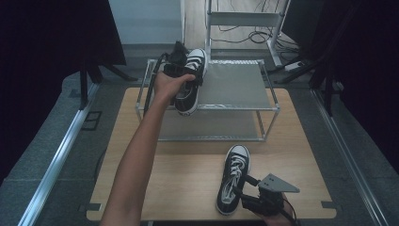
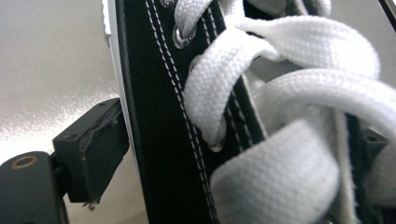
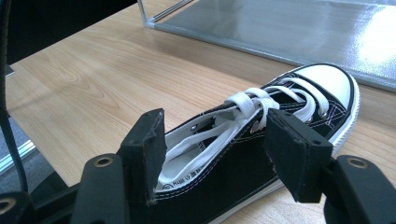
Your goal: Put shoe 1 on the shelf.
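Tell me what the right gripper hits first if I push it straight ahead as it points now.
Probably the sneaker on the table: the right gripper has open jaws astride its heel opening. Exact depth is unclear.

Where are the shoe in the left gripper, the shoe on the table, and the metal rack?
Held shoe [image 1: 190,80], high view, on its laced upper.
Table shoe [image 1: 234,176], high view, on its laces.
Metal rack [image 1: 233,84], high view, on the bare top shelf.

Wooden table [image 1: 141,141] bears metal rack [image 1: 235,84]; one sneaker [image 1: 234,176].
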Demonstrator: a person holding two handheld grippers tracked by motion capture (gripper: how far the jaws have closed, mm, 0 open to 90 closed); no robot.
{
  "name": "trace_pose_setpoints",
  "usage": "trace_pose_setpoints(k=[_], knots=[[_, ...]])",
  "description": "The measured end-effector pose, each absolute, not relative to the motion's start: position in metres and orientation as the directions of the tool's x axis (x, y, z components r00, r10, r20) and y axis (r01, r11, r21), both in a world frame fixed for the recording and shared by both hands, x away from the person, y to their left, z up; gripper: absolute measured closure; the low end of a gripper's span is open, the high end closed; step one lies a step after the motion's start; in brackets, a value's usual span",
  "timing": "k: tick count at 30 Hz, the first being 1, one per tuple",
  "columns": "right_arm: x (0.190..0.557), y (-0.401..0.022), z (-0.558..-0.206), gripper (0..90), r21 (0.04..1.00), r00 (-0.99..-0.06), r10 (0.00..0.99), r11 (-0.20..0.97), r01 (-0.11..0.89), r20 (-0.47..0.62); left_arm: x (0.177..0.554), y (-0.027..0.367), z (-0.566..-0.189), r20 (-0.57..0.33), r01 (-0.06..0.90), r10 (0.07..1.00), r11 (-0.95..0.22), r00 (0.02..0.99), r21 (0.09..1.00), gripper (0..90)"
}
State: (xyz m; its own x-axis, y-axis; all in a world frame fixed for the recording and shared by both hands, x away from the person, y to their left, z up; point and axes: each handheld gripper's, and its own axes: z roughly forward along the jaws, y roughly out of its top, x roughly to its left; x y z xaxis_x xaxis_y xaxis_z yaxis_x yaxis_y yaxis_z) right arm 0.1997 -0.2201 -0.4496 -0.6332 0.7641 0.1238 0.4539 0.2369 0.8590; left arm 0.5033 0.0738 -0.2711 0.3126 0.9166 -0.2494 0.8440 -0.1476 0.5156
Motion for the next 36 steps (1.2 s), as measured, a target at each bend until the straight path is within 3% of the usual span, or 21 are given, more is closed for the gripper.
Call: trace_pose_setpoints(k=[14,36], knots=[[0.200,-0.222,-0.450,38.6,0.859,-0.629,0.766,0.228,0.458,0.132,0.538,0.067,-0.281,-0.239,0.874,0.953,-0.052,0.189,0.483,12.0],[0.202,-0.225,-0.450,38.6,0.857,-0.620,0.772,0.221,0.466,0.138,0.569,0.061,-0.290,-0.178,0.905,0.978,-0.019,0.104,0.425,11.8]])
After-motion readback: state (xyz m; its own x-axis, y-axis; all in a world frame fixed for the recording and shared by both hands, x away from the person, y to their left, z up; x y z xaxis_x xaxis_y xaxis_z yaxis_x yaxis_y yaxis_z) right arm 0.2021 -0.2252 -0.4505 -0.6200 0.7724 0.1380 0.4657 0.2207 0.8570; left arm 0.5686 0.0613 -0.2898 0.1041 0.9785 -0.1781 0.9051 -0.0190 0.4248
